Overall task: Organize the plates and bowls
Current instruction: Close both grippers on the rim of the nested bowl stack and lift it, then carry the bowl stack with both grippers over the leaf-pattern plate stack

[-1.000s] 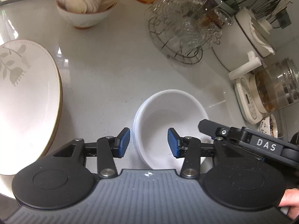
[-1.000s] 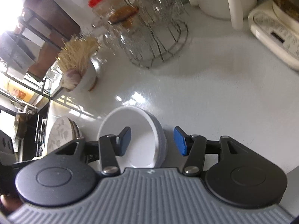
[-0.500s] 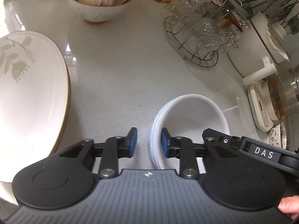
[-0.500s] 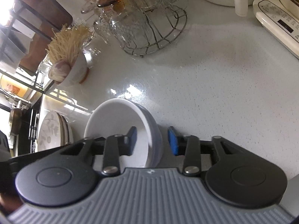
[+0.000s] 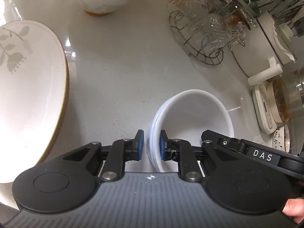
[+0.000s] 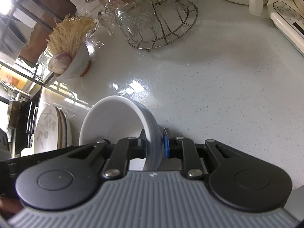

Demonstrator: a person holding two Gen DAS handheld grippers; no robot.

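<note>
- The left gripper has its jaws around the left rim of the stack of white bowls. The inside pad touches the rim, and the outside pad sits just off it.
- The right gripper has its jaws pinching the right rim of the same stack of white bowls.
- The bowls sit on the white tabletop, near its middle.
- A stack of leaf-print plates lies toward the left edge.
- Farther back stand a bowl of garlic and noodles and a wire rack of glass cups.
</note>
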